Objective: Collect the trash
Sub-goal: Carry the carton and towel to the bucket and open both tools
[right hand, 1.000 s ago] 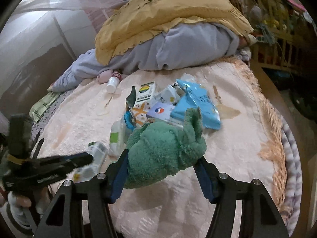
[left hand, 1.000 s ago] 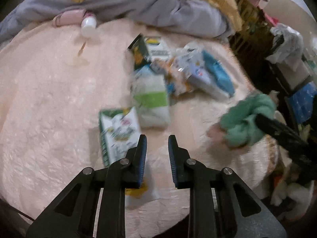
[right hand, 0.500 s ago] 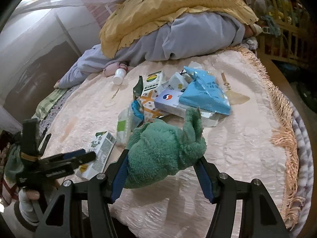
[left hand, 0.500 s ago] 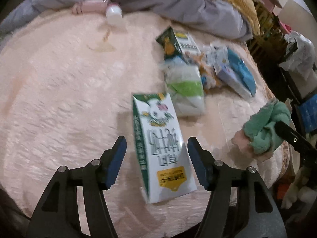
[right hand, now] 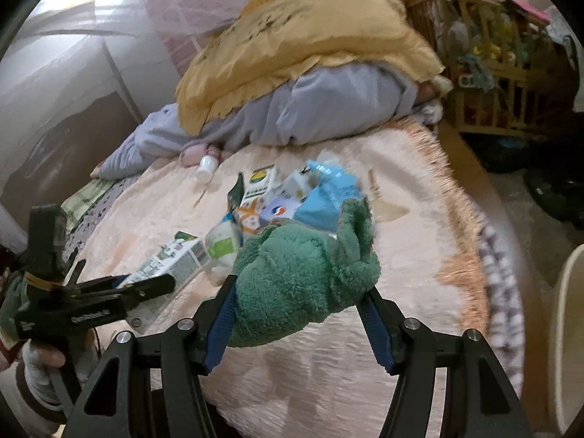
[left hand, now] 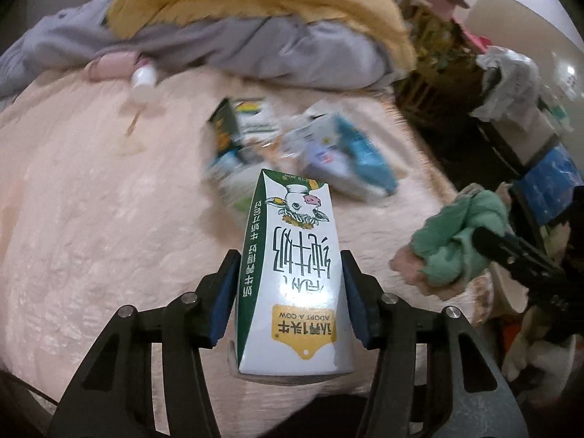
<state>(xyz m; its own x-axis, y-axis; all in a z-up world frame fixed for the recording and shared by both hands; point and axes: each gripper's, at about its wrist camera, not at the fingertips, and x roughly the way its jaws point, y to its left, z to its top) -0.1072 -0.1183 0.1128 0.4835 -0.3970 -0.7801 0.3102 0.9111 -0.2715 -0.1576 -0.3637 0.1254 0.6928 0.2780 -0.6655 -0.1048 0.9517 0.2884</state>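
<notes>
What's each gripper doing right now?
Left gripper: shut on the green-and-white milk carton.
Right gripper: shut on the fuzzy green cloth.

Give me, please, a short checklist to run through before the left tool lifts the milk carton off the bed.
1. Milk carton sits between the left tool's pads: ok.
2. Pads pressing both carton sides: cannot tell.
3. Carton free of the wrapper pile: ok.
4. Right tool holds the green towel, off the carton: ok.
5. Carton sealed or empty: cannot tell.
6. Trash bin in view: not ok.
</notes>
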